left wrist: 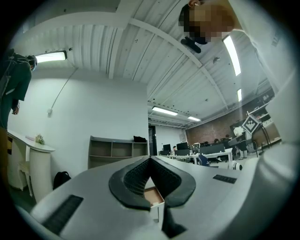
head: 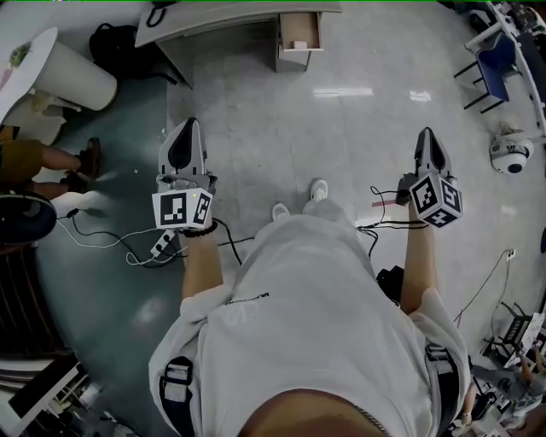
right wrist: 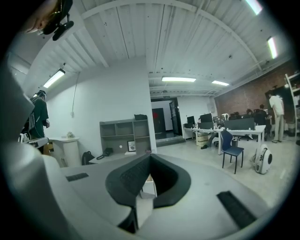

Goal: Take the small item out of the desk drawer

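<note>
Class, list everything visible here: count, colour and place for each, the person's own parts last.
pale grey desk: one, grey, far ahead.
open desk drawer: one, brown inside, at the desk's right end.
black backpack: one, black, floor left of the desk.
white round pedestal: one, white, far left.
blue chair: one, blue, far right.
white dome-shaped device: one, white, floor at right.
white power strip: one, white, floor at left, cables attached.
white shoes: two, white, floor centre.
left gripper: one, grey, jaws together, empty.
right gripper: one, grey, jaws together, empty.
</note>
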